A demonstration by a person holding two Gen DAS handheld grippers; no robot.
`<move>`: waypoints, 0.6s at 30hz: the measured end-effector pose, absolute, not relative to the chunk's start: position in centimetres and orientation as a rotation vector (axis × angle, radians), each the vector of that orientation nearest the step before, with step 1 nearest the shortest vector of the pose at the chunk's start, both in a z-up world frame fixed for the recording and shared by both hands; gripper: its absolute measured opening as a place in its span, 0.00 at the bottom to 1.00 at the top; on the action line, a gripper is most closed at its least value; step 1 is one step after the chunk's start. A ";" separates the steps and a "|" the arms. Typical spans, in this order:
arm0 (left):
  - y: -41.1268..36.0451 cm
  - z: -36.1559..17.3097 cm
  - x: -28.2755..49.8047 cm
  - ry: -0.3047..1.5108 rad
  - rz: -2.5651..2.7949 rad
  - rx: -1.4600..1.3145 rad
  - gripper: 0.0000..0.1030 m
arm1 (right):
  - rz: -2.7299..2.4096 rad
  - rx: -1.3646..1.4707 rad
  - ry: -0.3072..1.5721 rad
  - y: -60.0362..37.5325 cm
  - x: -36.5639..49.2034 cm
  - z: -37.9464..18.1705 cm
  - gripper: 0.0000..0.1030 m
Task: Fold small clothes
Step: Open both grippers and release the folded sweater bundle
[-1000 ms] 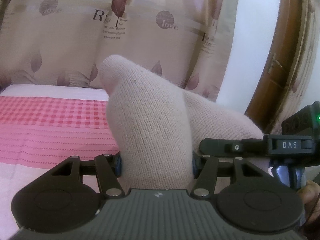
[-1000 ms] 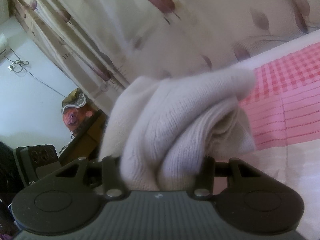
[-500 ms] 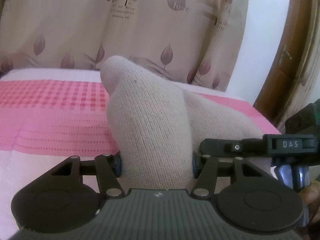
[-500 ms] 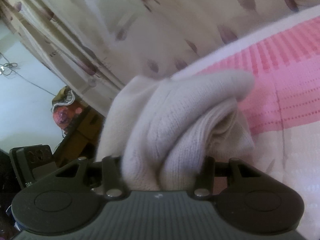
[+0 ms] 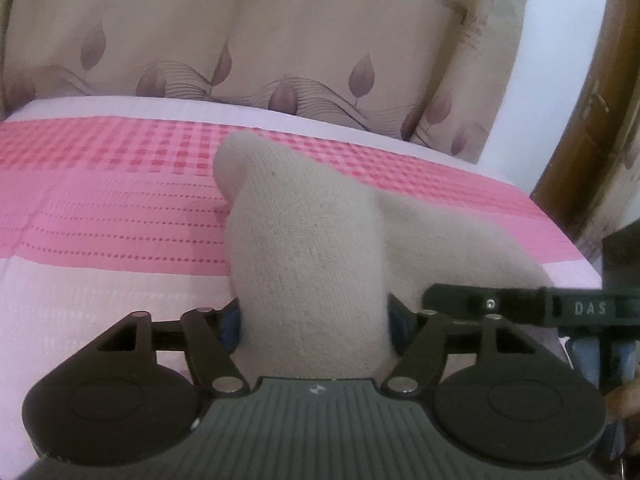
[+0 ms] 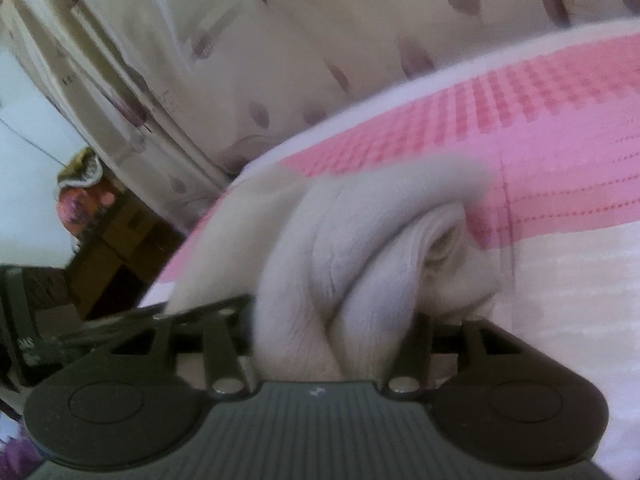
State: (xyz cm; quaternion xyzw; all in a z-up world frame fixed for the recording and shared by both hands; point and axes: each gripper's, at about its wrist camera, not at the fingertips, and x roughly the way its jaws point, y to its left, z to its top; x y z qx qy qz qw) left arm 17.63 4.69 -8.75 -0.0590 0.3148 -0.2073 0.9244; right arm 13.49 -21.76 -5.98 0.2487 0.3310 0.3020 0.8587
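**A:** How far along was the folding?

**B:** Early, by my judgement. One beige sock (image 5: 304, 248) was held between both tools above the pink bedspread (image 5: 112, 216); nothing folded lay on it. Laying it down and doubling it over remained.

**A:** And the tools' state?

**B:** The left gripper (image 5: 314, 320) was closed onto one end of the sock, which filled the lower centre of its frame. The right gripper (image 6: 332, 328) was clamped on the bunched other end (image 6: 360, 248), also lower centre, though that view was blurred.

**A:** Counts?

**B:** One sock that I could tell, two grippers, one bedspread, and one leaf-patterned curtain (image 5: 280, 32) across the top of the frame. No second sock showed.
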 end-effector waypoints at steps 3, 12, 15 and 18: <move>4.8 -9.1 17.4 0.632 -0.412 -0.127 0.76 | 0.597 0.450 0.667 -21.3 12.8 -5.8 0.57; 4.6 -9.3 15.9 0.564 -0.354 -0.085 0.95 | 0.487 0.323 0.644 -20.4 11.4 -6.1 0.81; 4.6 -8.7 14.7 0.498 -0.297 -0.055 1.00 | 0.457 0.303 0.640 -20.2 11.2 -5.9 0.86; 4.4 -8.1 13.2 0.421 -0.250 -0.004 1.00 | 0.416 0.291 0.610 -20.4 10.1 -5.2 0.87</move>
